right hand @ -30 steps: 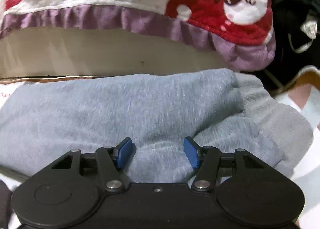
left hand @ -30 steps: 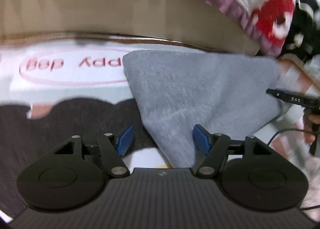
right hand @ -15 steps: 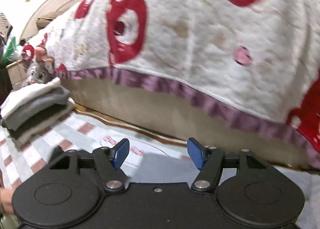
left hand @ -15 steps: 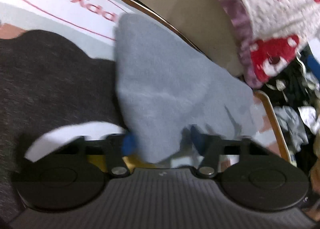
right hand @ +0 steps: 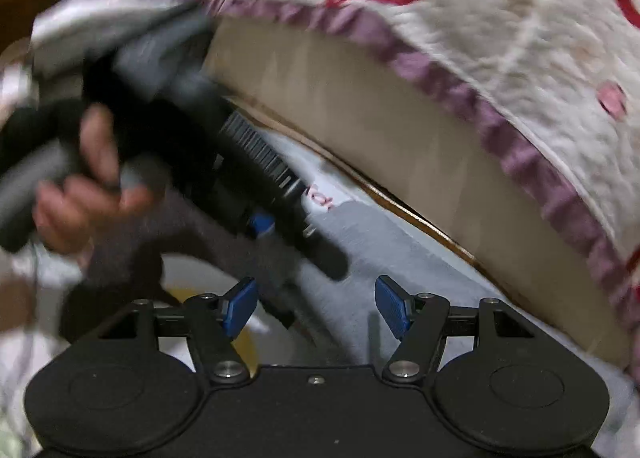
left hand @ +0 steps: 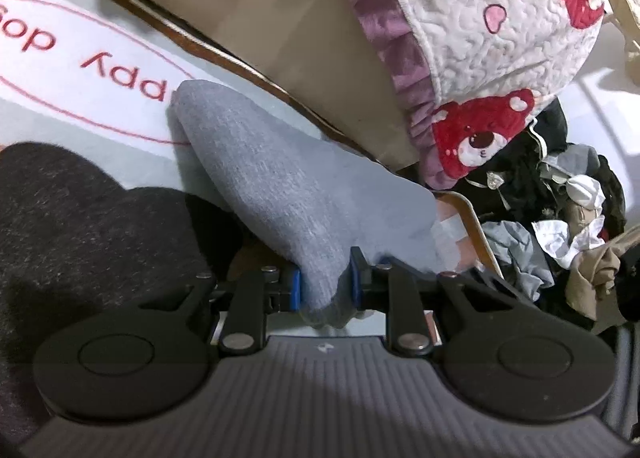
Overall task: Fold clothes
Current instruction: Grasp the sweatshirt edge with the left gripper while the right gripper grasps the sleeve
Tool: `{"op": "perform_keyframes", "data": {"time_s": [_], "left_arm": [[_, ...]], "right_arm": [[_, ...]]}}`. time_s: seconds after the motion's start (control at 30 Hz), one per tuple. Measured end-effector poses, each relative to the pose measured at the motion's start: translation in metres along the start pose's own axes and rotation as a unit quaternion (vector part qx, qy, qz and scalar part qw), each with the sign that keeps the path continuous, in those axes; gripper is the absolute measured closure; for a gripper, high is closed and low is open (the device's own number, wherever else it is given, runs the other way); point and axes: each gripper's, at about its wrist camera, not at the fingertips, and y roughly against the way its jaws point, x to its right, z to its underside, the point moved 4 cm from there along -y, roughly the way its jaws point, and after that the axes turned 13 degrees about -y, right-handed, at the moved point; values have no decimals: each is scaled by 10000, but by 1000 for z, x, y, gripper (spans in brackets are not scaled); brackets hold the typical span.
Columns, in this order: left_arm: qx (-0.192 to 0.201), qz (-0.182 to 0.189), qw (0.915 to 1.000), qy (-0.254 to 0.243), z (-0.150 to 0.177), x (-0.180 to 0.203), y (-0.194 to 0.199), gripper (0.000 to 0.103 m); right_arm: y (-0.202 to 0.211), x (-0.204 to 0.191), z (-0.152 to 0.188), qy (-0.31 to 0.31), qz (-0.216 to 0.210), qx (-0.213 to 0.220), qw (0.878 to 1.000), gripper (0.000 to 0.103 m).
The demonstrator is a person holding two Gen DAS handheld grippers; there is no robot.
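Grey knit garment (left hand: 280, 182) lies bunched on a pale floor mat (left hand: 100, 70) printed with red lettering inside a red oval, right beside the tan side of a bed. Its near corner sits between the blue pads (left hand: 295, 290) of the left tongs (left hand: 325, 290), which are closing and already squeeze the cloth from both sides. A dark charcoal garment (left hand: 80, 226) lies just left of the grey one, touching it. A white quilt (left hand: 500, 18) with red bears and a purple frill hangs over the bed above. To the right, a heap of mixed clothes (left hand: 560, 218) sits on the floor.

The right tongs (right hand: 316, 308) stand spread with nothing between them (this view is motion-blurred). Ahead of them a person's hand (right hand: 84, 186) grips the handle of the left tool, over the grey cloth.
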Motion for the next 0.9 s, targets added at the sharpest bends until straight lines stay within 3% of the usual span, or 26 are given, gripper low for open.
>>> {"op": "perform_keyframes", "data": {"time_s": [0.1, 0.2, 0.23, 0.27, 0.33, 0.4, 0.47, 0.53, 0.63, 0.73, 0.9], "left_arm": [[-47, 60, 9992, -403, -2, 9, 3, 83], [-118, 31, 9968, -795, -3, 17, 6, 83], [-154, -40, 9965, -815, -2, 17, 6, 82], [-129, -87, 9970, -763, -1, 15, 9, 79], [91, 74, 9988, -473, -1, 7, 22, 75], [403, 264, 9988, 7, -1, -6, 36, 68], [802, 387, 9923, 857, -3, -31, 48, 66], [1065, 568, 9785, 1676, -6, -57, 53, 66], [1019, 98, 9803, 1692, -20, -72, 45, 63], [734, 51, 9847, 1581, -29, -74, 17, 55], [722, -260, 9853, 1526, -35, -73, -23, 41]], "right_arm": [[-33, -7, 7, 512, 879, -348, 9942, 23], [-56, -5, 15, 798, 1359, -540, 9860, 26], [-58, -3, 15, 805, 1466, -487, 9847, 45], [-59, 0, 15, 811, 1573, -434, 9833, 54], [-52, 13, 8, 262, 1420, -314, 9890, 72], [-45, 21, 5, -14, 1380, -196, 9902, 77], [-39, 23, 4, -101, 1413, -145, 9898, 79], [-40, 23, 2, -146, 1402, -143, 9899, 79], [-39, 24, -1, -279, 1403, -137, 9896, 79], [-35, 28, -2, -464, 1332, -54, 9900, 79], [-28, 34, 9, -669, 916, 8, 9935, 78]]}}
